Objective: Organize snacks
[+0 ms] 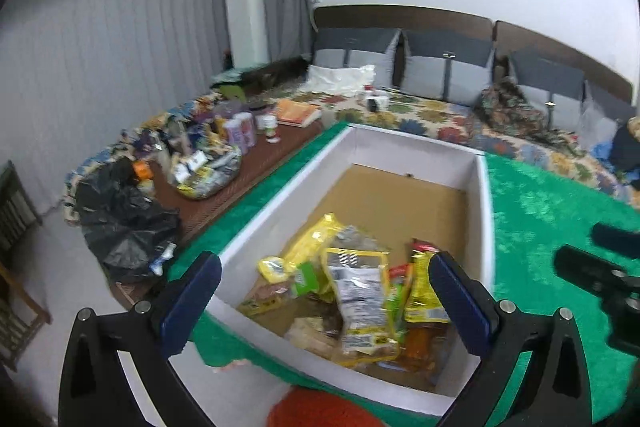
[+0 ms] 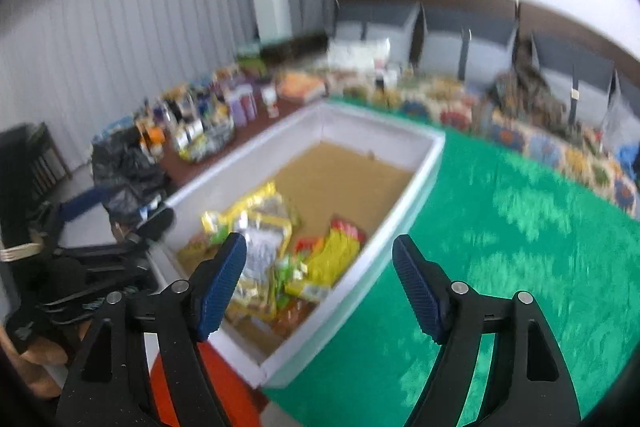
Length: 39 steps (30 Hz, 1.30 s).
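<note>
Left hand-held gripper (image 1: 324, 297): jaws wide apart, nothing between the pads; it hangs over the near end of the box.
Right hand-held gripper (image 2: 320, 287): jaws wide apart, empty; it sits over the box's near right rim and the green cover.
Box (image 1: 482, 187): white walls, brown cardboard floor, open top; it rests on the green cover (image 1: 560, 211).
Snacks (image 1: 360, 291): loose heap of packets, mostly yellow, some green and red, lying in the near half of the box; far half bare.
Other snacks (image 1: 208, 167): a second pile of packets and small jars on a brown surface left of the box, well apart from it.
Black bag (image 1: 124, 219): crumpled, at the near end of that surface.
Background: bed with patterned spread (image 1: 424, 115), grey pillows (image 1: 448, 65), curtains.
Right view: blurred.
</note>
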Motion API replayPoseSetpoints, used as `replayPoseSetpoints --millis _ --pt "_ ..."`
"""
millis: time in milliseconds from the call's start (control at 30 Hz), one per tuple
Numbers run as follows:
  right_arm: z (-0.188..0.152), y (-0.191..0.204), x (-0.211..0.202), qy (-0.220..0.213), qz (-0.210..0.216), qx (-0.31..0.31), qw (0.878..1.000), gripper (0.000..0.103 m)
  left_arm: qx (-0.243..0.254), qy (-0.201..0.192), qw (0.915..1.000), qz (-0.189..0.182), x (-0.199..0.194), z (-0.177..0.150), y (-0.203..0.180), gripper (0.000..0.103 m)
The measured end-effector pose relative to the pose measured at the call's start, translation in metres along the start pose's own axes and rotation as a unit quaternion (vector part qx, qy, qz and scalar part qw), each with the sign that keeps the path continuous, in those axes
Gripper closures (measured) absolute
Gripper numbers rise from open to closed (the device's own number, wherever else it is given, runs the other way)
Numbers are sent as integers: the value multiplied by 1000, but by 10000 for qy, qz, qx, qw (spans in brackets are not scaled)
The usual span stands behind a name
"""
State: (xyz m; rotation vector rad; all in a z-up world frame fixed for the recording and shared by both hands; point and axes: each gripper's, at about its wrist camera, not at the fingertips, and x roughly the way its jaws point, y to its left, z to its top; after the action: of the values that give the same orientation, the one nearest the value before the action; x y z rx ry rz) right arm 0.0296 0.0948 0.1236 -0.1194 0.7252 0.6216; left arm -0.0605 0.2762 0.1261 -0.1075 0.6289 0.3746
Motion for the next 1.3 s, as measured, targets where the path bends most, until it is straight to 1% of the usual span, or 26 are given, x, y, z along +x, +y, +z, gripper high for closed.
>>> replayPoseSetpoints --millis 33,67,100,167,200,233,333,367,467,567,667,867,967,1133,1300 --pt "0 -2 0 22 -14 61 10000 24 -43 0 10000 -83 -1 1 1 0" --pt "0 -5 -4 -81 -43 140 9999 24 -66 -14 9999 -102 -3 2 1 0" --pt "0 -6 -12 -333 -162 171 9992 24 -69 -38 9999 -84 -5 2 1 0" --pt "-1 -4 -29 -828 -460 68 9955 24 -10 -73 9999 70 -8 3 0 0" --pt "-1 -2 -33 -952 -558 2 9939 24 45 -47 9999 157 -8 4 -2 0" --pt "0 -1 -33 -909 -601 -47 9940 24 94 10 9998 158 -8 5 -3 0" --pt "5 1 -24 -419 -505 -92 9978 24 126 176 9998 2 -8 5 -7 0" --pt "6 1 -23 -334 -507 -33 9982 24 144 194 9997 -10 -8 5 -8 0" --pt "7 2 -23 -283 -537 12 9982 24 208 262 9994 44 -9 3 -12 0" --pt "9 5 -22 -261 -612 -20 9978 24 35 367 9993 -63 -6 2 -8 0" --pt "12 10 -20 -218 -661 -86 9975 24 -150 394 9991 -70 -6 1 -2 0" --pt "13 23 -15 -158 -686 -230 9973 24 -47 293 9995 61 -9 3 2 0" --pt "14 26 -13 -111 -667 -272 9973 24 -43 237 9995 213 -10 3 4 0" --pt "15 33 -12 -50 -644 -413 9971 24 -217 203 9993 242 -13 5 11 0" --pt "15 35 -10 -7 -615 -432 9972 24 -289 132 9988 374 -15 9 15 0"
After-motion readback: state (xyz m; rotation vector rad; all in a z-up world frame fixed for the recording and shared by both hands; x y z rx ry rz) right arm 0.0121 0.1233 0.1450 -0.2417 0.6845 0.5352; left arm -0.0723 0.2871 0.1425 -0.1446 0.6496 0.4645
